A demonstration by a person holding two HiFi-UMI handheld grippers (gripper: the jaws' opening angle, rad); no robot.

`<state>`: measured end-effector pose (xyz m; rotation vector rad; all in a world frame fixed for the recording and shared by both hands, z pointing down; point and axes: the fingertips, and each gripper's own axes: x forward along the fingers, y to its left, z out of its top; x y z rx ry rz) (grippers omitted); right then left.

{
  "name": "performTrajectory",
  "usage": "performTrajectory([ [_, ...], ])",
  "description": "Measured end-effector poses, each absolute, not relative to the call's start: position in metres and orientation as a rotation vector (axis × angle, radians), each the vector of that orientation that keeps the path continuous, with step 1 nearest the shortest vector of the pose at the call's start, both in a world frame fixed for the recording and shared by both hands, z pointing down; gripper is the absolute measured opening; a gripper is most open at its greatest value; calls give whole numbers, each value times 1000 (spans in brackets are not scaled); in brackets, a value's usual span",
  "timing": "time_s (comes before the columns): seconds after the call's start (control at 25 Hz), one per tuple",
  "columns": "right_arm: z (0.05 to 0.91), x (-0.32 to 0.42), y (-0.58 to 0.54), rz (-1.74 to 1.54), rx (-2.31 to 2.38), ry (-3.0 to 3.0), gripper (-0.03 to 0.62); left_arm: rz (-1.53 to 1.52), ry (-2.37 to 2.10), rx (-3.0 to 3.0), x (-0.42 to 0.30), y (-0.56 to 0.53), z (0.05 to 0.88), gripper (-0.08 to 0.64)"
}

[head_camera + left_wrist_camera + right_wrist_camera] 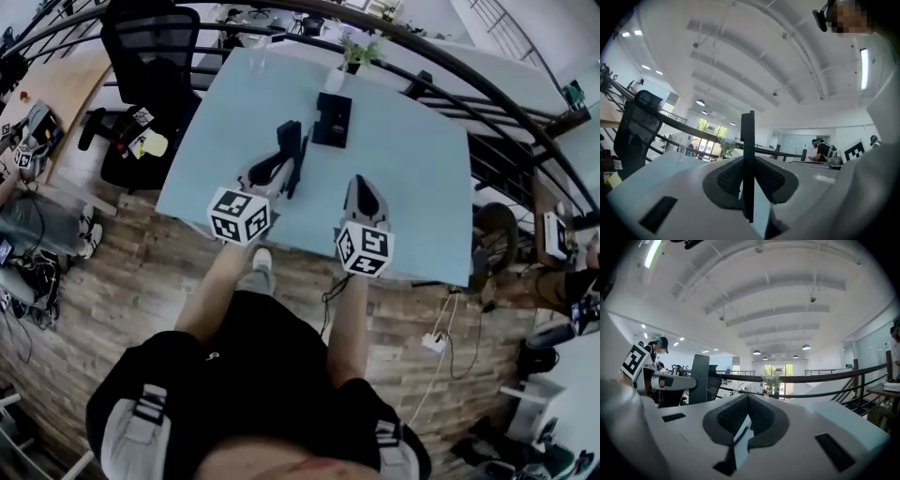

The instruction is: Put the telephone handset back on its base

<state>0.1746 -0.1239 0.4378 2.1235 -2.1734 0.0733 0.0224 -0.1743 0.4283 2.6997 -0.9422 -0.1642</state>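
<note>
left hand-held gripper (270,174): clamped on the handset (290,142). the pads press its two broad sides, so in the left gripper view it shows edge-on as a thin black bar between the jaws.
handset position: held on end over the counter (412,187), left of the base (333,120) and nearer the person, apart from it. whether its lower end touches the counter cannot be told.
base: lies flat toward the far side of the counter, near the plant (357,49). its top looks unoccupied.
right hand-held gripper (364,199): jaws together with nothing between them, held over the near edge, well apart from the base.
reason for grip: judged a side clamp that leaves the handset's face free to seat on the base.
reason for right's stance: judged standing by, placed to steady the base if it slides.
task state: handset not yet on base.
next need: judged tilting the handset flat and lining it up over the base.
</note>
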Motion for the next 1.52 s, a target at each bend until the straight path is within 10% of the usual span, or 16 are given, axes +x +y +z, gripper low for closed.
performTrajectory([
  [1.52, 540, 252, -270, 366, 2018, -2044, -6, 31, -163, 2393, 175, -422, 617, 66],
])
